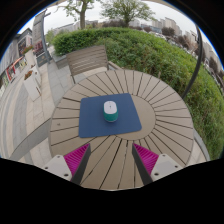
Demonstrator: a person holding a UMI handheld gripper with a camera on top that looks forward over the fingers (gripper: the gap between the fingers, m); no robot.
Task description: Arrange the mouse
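A white and teal mouse [111, 110] sits near the middle of a blue mouse mat [109, 116] on a round wooden slatted table [160, 125]. My gripper [111, 160] hangs above the table's near side, well short of the mat. Its fingers stand wide apart with nothing between them; the left pink pad [77, 156] and the right pink pad [146, 157] both show. The mouse lies beyond the fingers, roughly in line with the gap.
A wooden chair [88, 60] stands at the table's far side. A green hedge [150, 50] runs behind and to the right. Paved ground [22, 105] lies to the left, with buildings and trees beyond.
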